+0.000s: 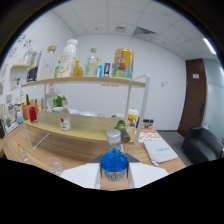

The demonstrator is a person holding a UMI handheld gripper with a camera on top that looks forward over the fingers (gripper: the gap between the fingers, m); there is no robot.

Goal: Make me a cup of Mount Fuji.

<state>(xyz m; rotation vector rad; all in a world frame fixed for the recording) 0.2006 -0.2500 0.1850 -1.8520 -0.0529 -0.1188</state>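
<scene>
Standing between the two pale fingers of the gripper point(114, 176) is a bottle of blue liquid point(114, 163) with a grey cap, upright and raised above the wooden counter point(75, 150). The fingers flank its lower body closely on both sides, but whether both actually press on it cannot be told, as the contact faces are hidden behind the bottle and the dark lower housing. To the bottle's left, near the counter's front, a clear glass point(56, 166) sits apart from the fingers; its contents, if any, cannot be made out. Beyond the bottle a two-tier white-framed shelf point(82, 80) carries further stock: an upper row with a tall white bottle point(67, 57), a green-capped bottle point(92, 62) and a yellow-and-red container point(123, 63); a lower tier with a small clear bottle point(64, 119) and a red bottle point(33, 113). A white booklet point(159, 150) lies on the counter to the right, and a dark door point(192, 95) stands in the far wall. Judgement on progress: the drink appears to be at an early stage, with the blue ingredient in hand and no pouring evident. Remaining, by this reading, are tilting the bottle over the glass, adding the other ingredients and finishing the cup.
</scene>
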